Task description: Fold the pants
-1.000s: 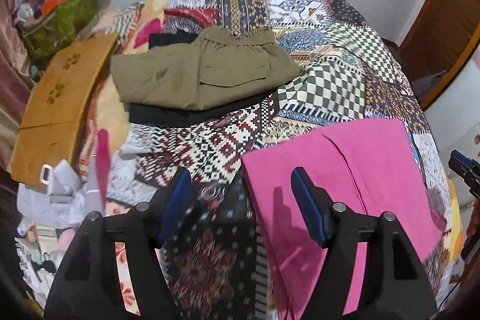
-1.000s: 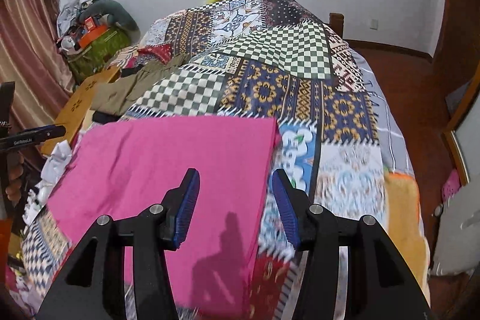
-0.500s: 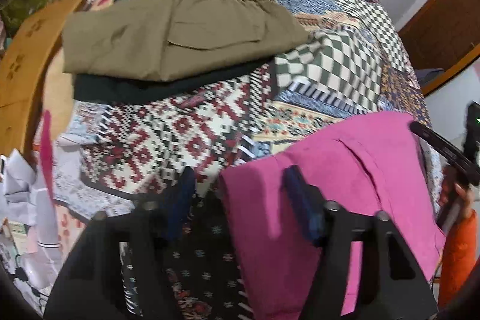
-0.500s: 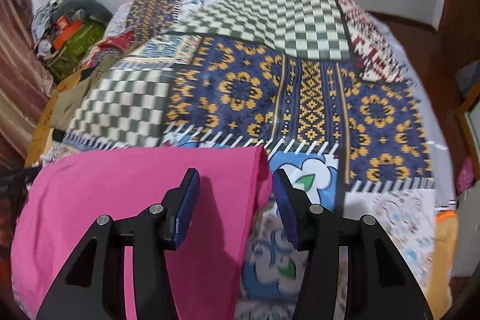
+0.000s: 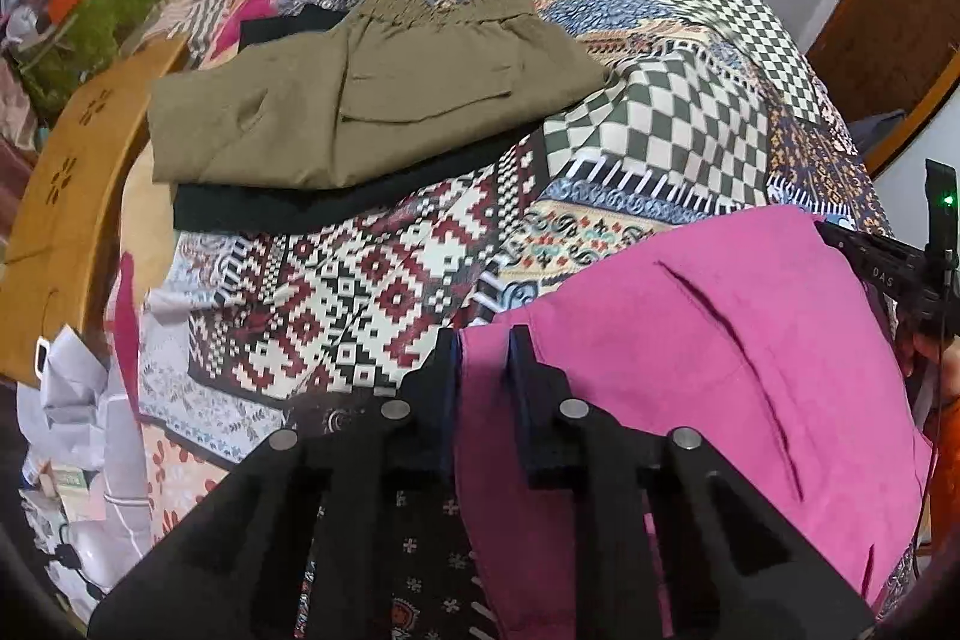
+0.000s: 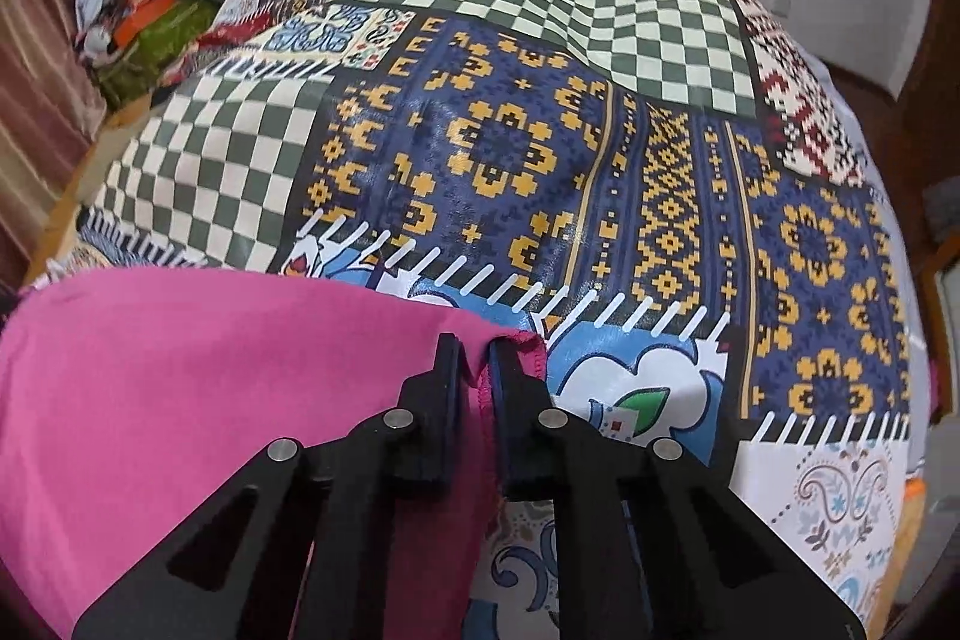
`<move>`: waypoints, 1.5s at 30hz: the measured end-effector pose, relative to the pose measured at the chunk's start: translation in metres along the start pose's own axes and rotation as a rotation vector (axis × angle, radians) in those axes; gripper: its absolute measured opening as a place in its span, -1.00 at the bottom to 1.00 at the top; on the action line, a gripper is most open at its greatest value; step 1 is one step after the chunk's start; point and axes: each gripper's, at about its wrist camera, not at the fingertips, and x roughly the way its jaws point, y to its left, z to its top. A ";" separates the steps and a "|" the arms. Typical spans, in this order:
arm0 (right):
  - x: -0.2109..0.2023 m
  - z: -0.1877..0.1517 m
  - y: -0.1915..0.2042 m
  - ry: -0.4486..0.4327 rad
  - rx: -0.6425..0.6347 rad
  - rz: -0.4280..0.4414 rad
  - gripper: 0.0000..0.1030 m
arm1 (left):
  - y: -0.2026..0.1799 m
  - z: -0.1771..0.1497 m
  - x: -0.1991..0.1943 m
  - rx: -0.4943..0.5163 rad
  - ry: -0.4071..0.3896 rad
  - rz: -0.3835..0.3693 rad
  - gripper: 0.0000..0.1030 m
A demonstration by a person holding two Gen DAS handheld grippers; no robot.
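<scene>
- Your left hand-held gripper [image 5: 483, 349] is clamped on the near-left corner of the pink pants [image 5: 708, 340].
- Your right hand-held gripper [image 6: 476, 361] pinches their hemmed far-right corner.
- The pants lie on the patchwork bedspread [image 6: 540, 148], near the folded olive pants [image 5: 360, 94].

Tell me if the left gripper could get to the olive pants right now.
Probably not as things stand. The left gripper is shut on a corner of the pink pants, so it is occupied. The olive pants lie farther up the bed with only open quilt between; after letting go, the path looks free.
</scene>
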 end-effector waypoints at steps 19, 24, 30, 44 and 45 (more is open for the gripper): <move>-0.079 0.006 0.010 -0.058 -0.003 -0.061 -0.36 | 0.021 0.001 -0.065 0.001 -0.124 0.060 -0.75; -0.120 0.014 0.048 -0.153 -0.074 0.004 0.32 | -0.013 0.012 -0.088 0.057 -0.200 0.020 0.01; -0.124 0.021 0.090 -0.183 -0.130 0.108 0.58 | -0.039 0.022 -0.090 0.116 -0.234 0.002 0.50; -0.044 -0.018 0.130 0.072 -0.197 0.202 0.58 | -0.053 0.008 -0.015 0.182 0.028 -0.060 0.60; -0.046 -0.020 0.129 0.076 -0.201 0.208 0.58 | -0.051 0.004 -0.016 0.173 0.012 -0.057 0.71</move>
